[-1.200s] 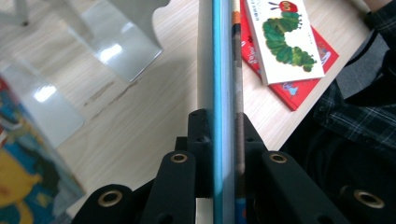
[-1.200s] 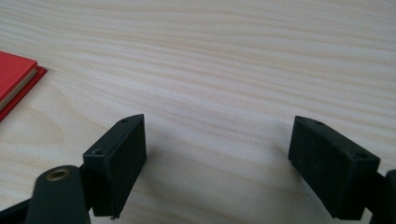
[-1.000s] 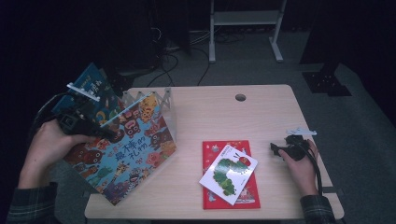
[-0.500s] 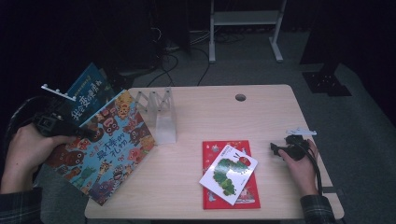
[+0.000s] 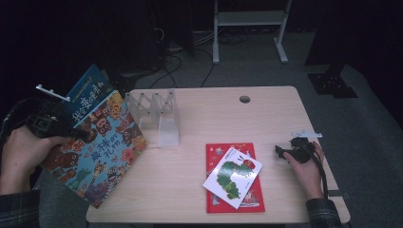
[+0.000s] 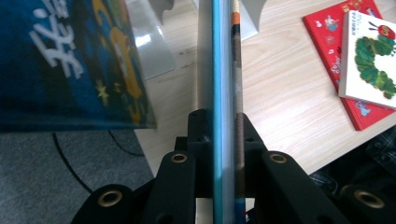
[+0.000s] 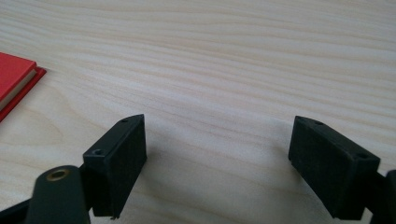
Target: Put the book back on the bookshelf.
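Observation:
My left gripper point(image 5: 78, 135) is shut on the edge of a large colourful picture book point(image 5: 102, 154), held tilted over the table's left edge. In the left gripper view the jaws point(image 6: 224, 135) clamp that book's thin edge point(image 6: 225, 70). A blue book point(image 5: 88, 94) with white characters fans out behind it point(image 6: 70, 60); what holds it I cannot tell. A clear plastic book rack point(image 5: 160, 118) stands on the table just right of the books. My right gripper point(image 5: 281, 151) rests open on the table's right side, with bare wood between its jaws point(image 7: 217, 163).
A white caterpillar book point(image 5: 233, 176) lies askew on a red book point(image 5: 217, 153) at the table's front centre point(image 6: 366, 56). The red book's corner point(image 7: 14, 77) lies left of the right gripper. A cable hole point(image 5: 244, 99) is near the far edge. Cables run over the floor behind.
The left gripper has swung the picture book and blue book leftward, away from the rack and partly off the table. The rack now stands uncovered. The right gripper has stayed put.

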Demonstrator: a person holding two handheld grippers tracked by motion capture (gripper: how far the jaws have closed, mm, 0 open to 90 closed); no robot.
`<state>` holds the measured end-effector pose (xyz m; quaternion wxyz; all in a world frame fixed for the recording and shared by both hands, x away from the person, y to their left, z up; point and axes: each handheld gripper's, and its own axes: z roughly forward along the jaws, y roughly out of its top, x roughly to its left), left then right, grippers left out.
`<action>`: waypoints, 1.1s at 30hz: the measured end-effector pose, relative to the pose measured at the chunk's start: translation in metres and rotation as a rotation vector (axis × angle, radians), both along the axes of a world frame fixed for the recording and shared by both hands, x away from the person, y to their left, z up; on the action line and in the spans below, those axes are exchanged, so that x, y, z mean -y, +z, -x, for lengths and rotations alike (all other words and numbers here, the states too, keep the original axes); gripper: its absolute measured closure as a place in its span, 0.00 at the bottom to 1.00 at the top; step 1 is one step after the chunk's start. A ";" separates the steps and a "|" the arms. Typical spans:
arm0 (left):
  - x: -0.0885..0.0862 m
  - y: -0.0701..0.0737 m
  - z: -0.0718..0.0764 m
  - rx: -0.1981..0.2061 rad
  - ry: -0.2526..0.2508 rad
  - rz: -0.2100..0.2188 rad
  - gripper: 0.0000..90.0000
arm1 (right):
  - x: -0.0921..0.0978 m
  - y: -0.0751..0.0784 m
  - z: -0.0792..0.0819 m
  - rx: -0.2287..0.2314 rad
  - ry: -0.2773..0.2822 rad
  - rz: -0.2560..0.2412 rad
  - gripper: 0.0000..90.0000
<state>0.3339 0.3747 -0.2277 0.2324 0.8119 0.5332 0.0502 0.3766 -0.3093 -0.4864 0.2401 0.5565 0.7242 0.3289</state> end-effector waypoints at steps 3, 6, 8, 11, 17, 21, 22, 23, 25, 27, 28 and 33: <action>-0.002 -0.001 0.000 0.006 0.025 -0.013 0.90 | 0.000 0.000 0.000 0.000 0.000 0.000 0.20; -0.005 0.000 -0.002 0.005 0.044 -0.021 0.90 | 0.000 0.000 0.000 0.000 0.000 0.000 0.20; -0.006 0.001 -0.002 0.010 0.054 -0.026 0.90 | 0.000 0.000 0.000 0.000 0.000 0.000 0.20; -0.007 0.001 -0.003 0.015 0.079 -0.029 0.90 | 0.000 0.000 0.000 0.000 -0.001 0.000 0.20; 0.001 0.001 -0.011 0.030 0.118 -0.054 0.90 | 0.000 0.000 -0.001 0.000 -0.001 0.000 0.20; 0.004 0.000 -0.018 0.030 0.132 -0.057 0.90 | 0.000 0.000 -0.001 0.000 -0.001 0.000 0.20; 0.005 0.000 -0.020 0.029 0.140 -0.051 0.90 | 0.000 0.000 -0.001 0.000 -0.001 0.000 0.20; 0.005 0.000 -0.022 0.027 0.149 -0.047 0.90 | 0.000 0.000 -0.001 0.001 -0.001 -0.001 0.20; 0.006 0.000 -0.024 0.030 0.164 -0.043 0.90 | 0.000 0.000 -0.001 0.000 -0.001 -0.001 0.20; 0.008 0.000 -0.027 0.031 0.176 -0.046 0.90 | 0.000 0.000 -0.001 0.001 -0.001 -0.001 0.20; 0.008 0.000 -0.029 0.029 0.175 -0.047 0.90 | 0.000 0.000 -0.001 0.000 -0.001 -0.001 0.20; 0.013 -0.001 -0.036 0.019 0.177 -0.044 0.90 | 0.000 0.000 -0.001 0.000 -0.001 -0.001 0.20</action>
